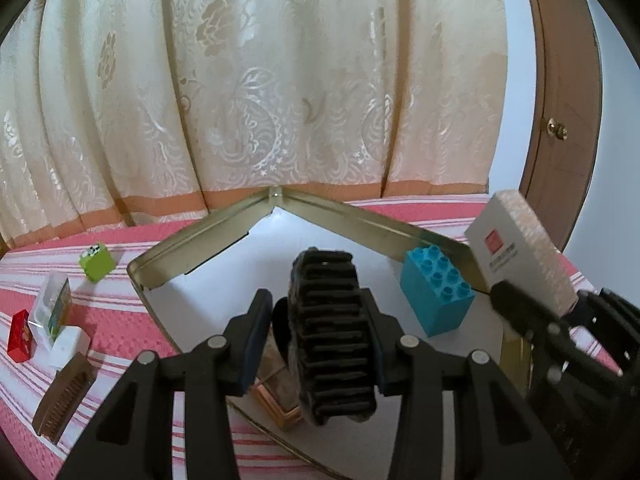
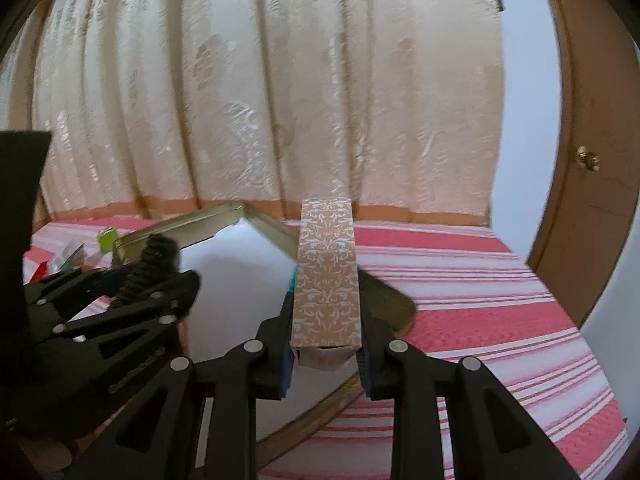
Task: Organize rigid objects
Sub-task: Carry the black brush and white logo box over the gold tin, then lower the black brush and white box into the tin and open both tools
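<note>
I find the left gripper pinching a black ribbed wheel between its pads, held above the white floor of the gold-rimmed tray; a blue building block stands inside the tray near its right wall; a small copper-edged box lies under the wheel, partly hidden. My right gripper is clamped on a slim tan patterned box, held over the tray's right edge. Left of the tray, on the red striped cloth, I note a green block, a red box and a brown comb.
</note>
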Demonstrator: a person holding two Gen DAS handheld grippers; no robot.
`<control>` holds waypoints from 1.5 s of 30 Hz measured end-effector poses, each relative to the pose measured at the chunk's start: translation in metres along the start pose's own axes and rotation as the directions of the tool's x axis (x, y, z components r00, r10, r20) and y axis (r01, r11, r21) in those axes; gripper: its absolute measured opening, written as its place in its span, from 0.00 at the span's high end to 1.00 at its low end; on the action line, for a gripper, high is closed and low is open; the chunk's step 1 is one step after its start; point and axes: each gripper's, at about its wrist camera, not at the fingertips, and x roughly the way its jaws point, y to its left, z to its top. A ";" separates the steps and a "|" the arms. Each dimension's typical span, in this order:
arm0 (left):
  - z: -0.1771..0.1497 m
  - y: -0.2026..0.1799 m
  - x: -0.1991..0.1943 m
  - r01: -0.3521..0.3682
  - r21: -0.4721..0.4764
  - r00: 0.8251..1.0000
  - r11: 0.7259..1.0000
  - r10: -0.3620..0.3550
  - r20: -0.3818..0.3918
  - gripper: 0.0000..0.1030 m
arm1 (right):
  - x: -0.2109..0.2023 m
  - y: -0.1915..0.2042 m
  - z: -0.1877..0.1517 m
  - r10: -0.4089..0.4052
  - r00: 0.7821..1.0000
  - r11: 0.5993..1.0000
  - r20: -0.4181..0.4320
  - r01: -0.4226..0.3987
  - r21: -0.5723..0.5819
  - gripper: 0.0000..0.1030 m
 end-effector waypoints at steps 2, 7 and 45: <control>0.000 -0.001 0.003 -0.008 0.004 1.000 1.000 0.008 -0.014 0.59 | 0.003 0.002 0.000 0.011 1.000 1.000 -0.018 -0.011 -0.011 0.73; 0.000 -0.005 0.006 -0.031 0.019 0.999 0.999 0.031 -0.031 0.59 | 0.007 0.001 -0.001 0.023 0.999 1.000 -0.039 -0.024 -0.005 0.73; 0.001 0.040 -0.028 -0.205 -0.064 0.966 0.977 0.213 0.147 0.00 | -0.038 -0.047 -0.004 -0.287 0.924 0.941 0.251 0.224 0.254 0.14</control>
